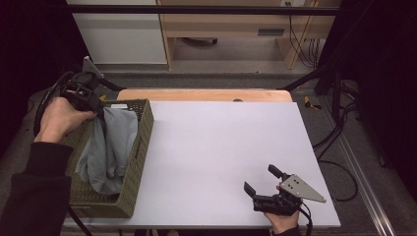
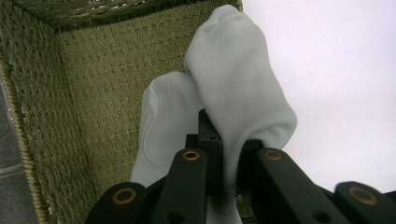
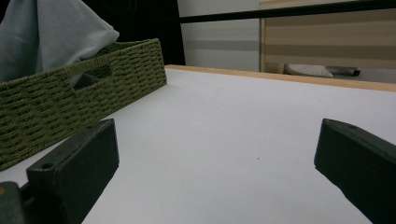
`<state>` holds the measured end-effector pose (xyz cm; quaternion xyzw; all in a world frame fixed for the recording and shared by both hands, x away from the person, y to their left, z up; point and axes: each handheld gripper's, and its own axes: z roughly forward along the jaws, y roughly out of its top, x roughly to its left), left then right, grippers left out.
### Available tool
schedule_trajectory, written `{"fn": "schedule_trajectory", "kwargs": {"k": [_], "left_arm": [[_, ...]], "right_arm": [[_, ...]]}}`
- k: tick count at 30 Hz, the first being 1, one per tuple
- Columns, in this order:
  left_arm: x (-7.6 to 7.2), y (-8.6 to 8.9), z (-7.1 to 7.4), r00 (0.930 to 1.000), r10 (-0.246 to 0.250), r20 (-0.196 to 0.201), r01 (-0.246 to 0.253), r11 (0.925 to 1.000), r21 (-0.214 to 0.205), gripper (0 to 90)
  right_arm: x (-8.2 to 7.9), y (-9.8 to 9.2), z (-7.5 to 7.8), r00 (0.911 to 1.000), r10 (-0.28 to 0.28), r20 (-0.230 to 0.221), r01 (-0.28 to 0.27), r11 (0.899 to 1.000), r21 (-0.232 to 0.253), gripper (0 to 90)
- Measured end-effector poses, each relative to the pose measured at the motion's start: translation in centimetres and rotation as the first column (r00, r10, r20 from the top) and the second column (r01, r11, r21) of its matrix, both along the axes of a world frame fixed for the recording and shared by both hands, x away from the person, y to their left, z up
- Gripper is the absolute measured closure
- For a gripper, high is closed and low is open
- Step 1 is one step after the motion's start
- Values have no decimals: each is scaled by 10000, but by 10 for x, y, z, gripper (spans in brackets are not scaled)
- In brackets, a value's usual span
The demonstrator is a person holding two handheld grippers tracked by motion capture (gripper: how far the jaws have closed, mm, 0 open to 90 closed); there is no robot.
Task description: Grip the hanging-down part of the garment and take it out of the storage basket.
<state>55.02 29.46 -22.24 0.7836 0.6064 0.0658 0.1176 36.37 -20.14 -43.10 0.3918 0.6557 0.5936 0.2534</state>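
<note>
Cloth [image 1: 110,142] pinched by left hand-held gripper [image 1: 98,110], lower end hidden in basket [image 1: 142,142]; right hand-held gripper [image 1: 263,181] wide.

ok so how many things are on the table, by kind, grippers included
woven basket: 1
pale cloth, hanging into the basket from the shut left gripper: 1
grippers, left one plus the open right gripper: 2
total: 4

Left claw [image 1: 93,105] clamped; right claw [image 1: 263,179] agape.
</note>
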Motion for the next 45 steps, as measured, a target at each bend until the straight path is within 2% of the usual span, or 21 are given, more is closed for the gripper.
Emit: {"fn": "schedule_trajectory", "kwargs": {"k": [13,21,28,35,45], "left_arm": [[-4,2,6,10000,-49,60,49,10000,25,849],[-9,3,17,9995,-218,208,219,9998,-37,849],[-13,5,36,9984,-218,526,217,9998,25,850],[-23,6,66,9941,-230,1063,238,9997,-66,851],[-35,1,100,9877,-437,1499,430,9990,81,851]], "right_arm": [[0,0,0,10000,-27,-70,27,10000,23,2],[0,2,0,9999,8,-121,-9,10000,-77,2],[2,3,0,9999,99,-79,-100,9999,-90,2],[2,4,2,9999,147,-90,-148,9998,-120,2],[3,6,4,9996,274,-116,-275,9996,-67,2]]}}
